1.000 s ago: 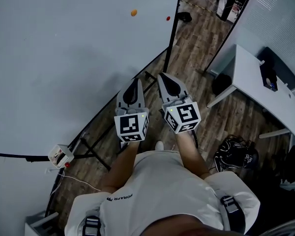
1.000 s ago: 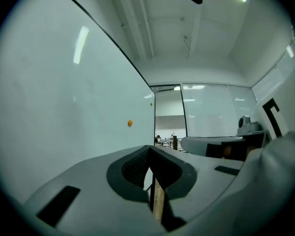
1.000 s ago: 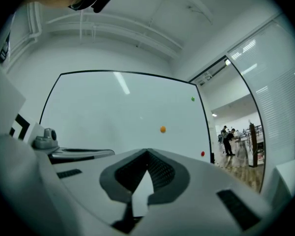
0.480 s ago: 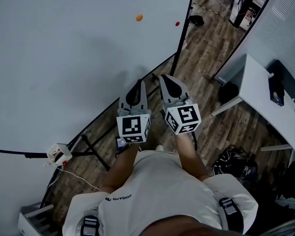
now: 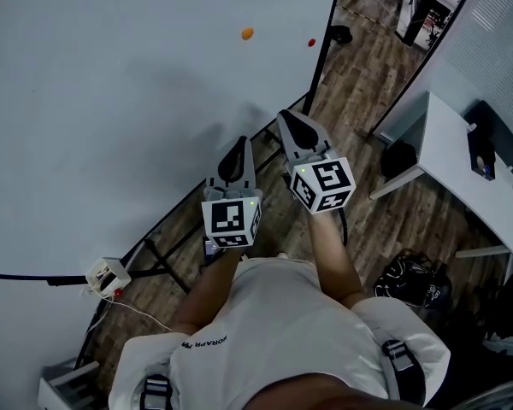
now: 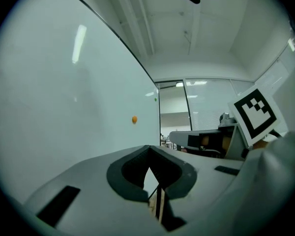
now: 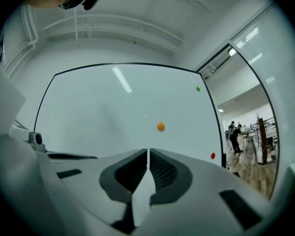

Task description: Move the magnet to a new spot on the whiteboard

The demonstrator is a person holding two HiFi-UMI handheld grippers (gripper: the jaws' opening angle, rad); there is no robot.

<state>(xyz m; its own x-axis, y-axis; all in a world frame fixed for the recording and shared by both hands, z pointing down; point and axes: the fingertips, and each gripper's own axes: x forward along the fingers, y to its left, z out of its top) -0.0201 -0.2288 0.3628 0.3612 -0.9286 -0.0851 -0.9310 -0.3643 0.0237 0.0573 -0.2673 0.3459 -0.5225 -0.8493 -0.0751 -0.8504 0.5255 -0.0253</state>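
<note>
Lining up on the small round orange magnet [image 5: 247, 33]
The right hand-held gripper [image 5: 292, 120] and left hand-held gripper [image 5: 238, 143], both closed and empty, face the large white whiteboard [image 5: 111, 101], well short of it, presumably ready to reach.

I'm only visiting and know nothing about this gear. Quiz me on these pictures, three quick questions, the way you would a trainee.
1. True or false: the right gripper grips the orange magnet.
2. How many magnets show on the whiteboard in the right gripper view? A one; B three; C five.
3. Fill in: in that view, the lowest magnet is coloured ___.
Key: 1 false, its fingers are shut on nothing and the orange magnet sits on the board. 2 B. 3 red, the red magnet.
</note>
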